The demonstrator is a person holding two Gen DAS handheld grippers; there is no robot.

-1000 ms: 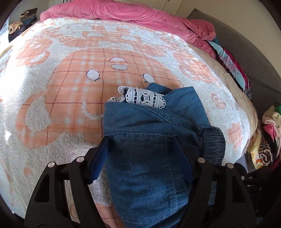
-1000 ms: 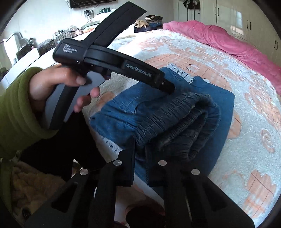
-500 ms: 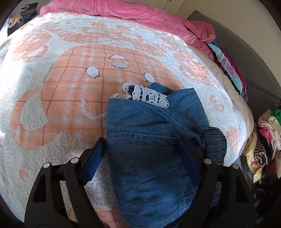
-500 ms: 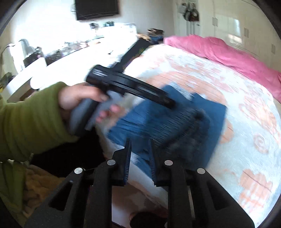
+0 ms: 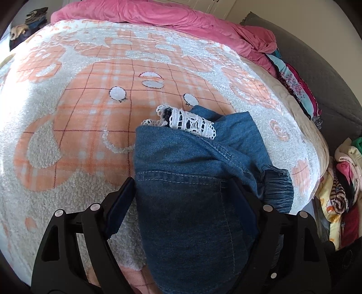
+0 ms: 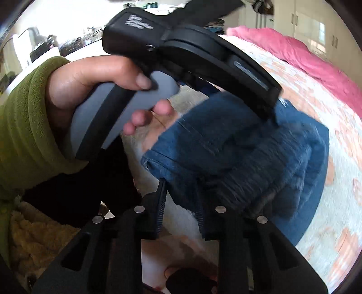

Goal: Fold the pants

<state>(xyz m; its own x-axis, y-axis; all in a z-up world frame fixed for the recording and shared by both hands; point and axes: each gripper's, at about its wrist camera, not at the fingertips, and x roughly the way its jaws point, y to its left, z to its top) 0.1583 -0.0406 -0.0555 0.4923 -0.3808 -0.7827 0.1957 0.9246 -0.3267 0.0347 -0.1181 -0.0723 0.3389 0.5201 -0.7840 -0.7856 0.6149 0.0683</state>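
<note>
Denim pants (image 5: pixel 187 203) on blanket (image 5: pixel 67 113); left tool (image 5: pixel 181 196) spread wide astride; right tool (image 6: pixel 181 199) parted, empty; pink duvet (image 5: pixel 158 18) behind.

Orange-and-white blanket (image 5: pixel 90 126) on the bed, pink duvet (image 5: pixel 158 18) behind, clothes pile (image 5: pixel 341 181) beside
</note>
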